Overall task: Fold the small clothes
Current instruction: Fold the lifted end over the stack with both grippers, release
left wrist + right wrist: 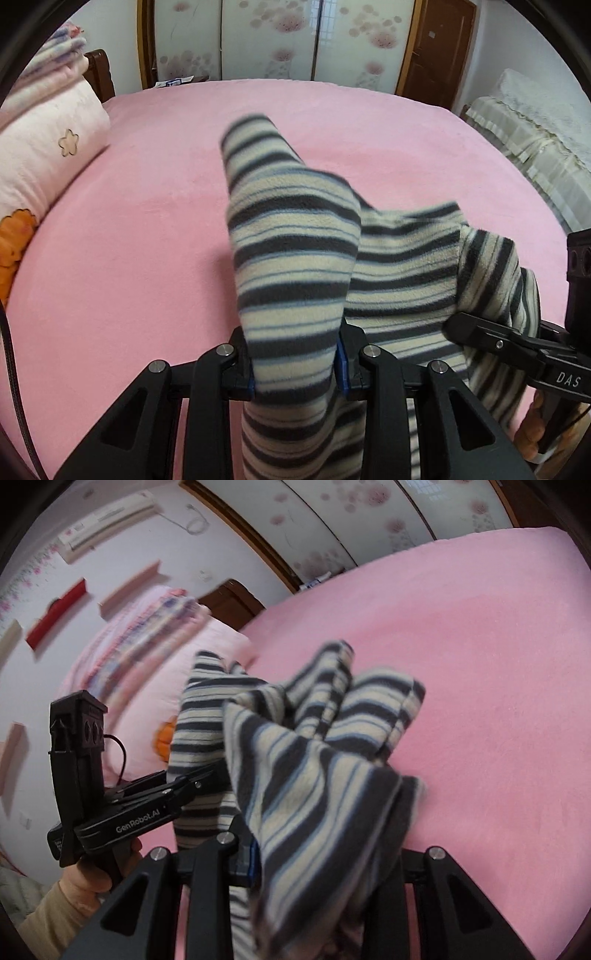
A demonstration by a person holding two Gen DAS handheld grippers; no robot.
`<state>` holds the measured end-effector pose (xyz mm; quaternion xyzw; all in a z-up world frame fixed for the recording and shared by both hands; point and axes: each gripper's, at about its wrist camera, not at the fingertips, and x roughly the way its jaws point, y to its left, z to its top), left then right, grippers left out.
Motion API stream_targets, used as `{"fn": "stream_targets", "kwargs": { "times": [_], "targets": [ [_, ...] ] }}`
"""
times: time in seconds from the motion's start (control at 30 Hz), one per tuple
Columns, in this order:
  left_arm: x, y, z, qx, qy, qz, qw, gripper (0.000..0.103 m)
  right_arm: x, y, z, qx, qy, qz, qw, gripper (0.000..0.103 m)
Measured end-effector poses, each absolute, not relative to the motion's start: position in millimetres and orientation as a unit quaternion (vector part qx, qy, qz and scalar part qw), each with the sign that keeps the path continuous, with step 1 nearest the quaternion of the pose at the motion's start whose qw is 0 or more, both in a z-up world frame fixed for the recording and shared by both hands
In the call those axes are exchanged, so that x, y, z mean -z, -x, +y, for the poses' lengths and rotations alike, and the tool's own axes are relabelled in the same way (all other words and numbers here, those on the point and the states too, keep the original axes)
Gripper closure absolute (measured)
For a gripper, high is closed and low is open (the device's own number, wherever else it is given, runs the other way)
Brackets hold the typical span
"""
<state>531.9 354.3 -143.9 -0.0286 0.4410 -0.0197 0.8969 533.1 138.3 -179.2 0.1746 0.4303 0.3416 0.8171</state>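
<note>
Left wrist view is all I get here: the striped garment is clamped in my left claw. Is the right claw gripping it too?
Observer: Yes. In the right wrist view the striped garment is bunched between the right claw fingers.
Operator: Which hand can you see on the left tool?
Observer: A hand in a pale sleeve holds the left claw handle from below.
Operator: Anything on the wall beyond the pillow?
Observer: An air conditioner up high, with small wall shelves below it.
</note>
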Motion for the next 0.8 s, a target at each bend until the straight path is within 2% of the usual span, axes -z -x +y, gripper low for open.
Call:
{"fn": "stream_targets", "kwargs": {
  "times": [0.3, 0.37, 0.43, 0.5, 0.63, 0.7, 0.8],
  "targets": [
    [178.2, -567.7, 350.0, -0.002, 0.039, 0.431, 0.902, 0.074, 219.1, -575.2, 134.1, -0.323, -0.174, 0.441, 0.819, 0.073],
    [184.7, -567.6, 355.0, -0.002, 0.04, 0.432, 0.901, 0.067, 222.0, -577.0, 135.2, -0.327, -0.174, 0.44, 0.818, 0.073],
    [190.5, -565.4, 361.4, -0.01, 0.047, 0.429, 0.902, 0.041, 227.0, -577.0, 135.3, -0.327, -0.165, 0.445, 0.817, 0.071],
    [187.3, -560.5, 368.2, -0.013, 0.059, 0.423, 0.904, 0.032, 228.3, -577.2, 133.2, -0.323, -0.161, 0.452, 0.815, 0.062],
    [174.5, -548.2, 391.9, -0.028, 0.074, 0.41, 0.908, 0.026, 224.1, -572.9, 116.6, -0.307, -0.154, 0.458, 0.82, 0.05],
    [168.4, -538.3, 399.2, -0.04, 0.074, 0.407, 0.91, 0.024, 220.5, -567.8, 105.1, -0.289, -0.148, 0.455, 0.829, 0.037],
    [161.2, -525.8, 407.4, -0.058, 0.073, 0.405, 0.909, 0.024, 216.4, -560.1, 82.6, -0.269, -0.157, 0.452, 0.836, 0.036]
  ]
}}
